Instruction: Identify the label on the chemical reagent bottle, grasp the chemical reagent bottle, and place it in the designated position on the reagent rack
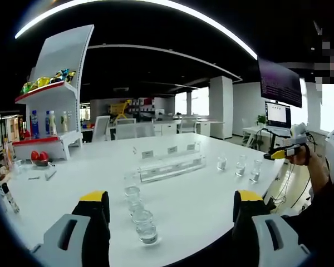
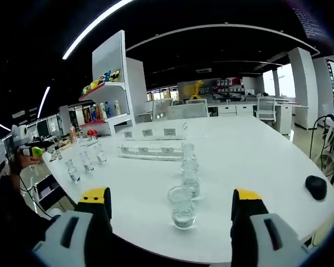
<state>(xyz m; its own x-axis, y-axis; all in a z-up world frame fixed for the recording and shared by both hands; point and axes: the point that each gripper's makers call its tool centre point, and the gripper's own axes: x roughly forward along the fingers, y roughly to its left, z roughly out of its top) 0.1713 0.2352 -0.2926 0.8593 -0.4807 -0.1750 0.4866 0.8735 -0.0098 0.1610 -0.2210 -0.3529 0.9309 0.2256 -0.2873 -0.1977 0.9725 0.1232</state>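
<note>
Counts, all relative to the clear reagent rack (image 1: pixel 171 166) on the bench (image 1: pixel 200 200):
- 3 clear bottles (image 1: pixel 139 214) in a row on the near side of the rack.
- 3 more clear bottles (image 1: pixel 240 165) in a row off the rack's right end.
- 3 label tags (image 1: pixel 172 150) standing along the rack's far side.
- 1 black puck-like thing (image 2: pixel 316 187) well apart from the rack, near the bench edge.

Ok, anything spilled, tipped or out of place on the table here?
Nothing stands out. The clear bottles stand upright in rows, the reagent rack sits level on the white table, and no spill shows.
</note>
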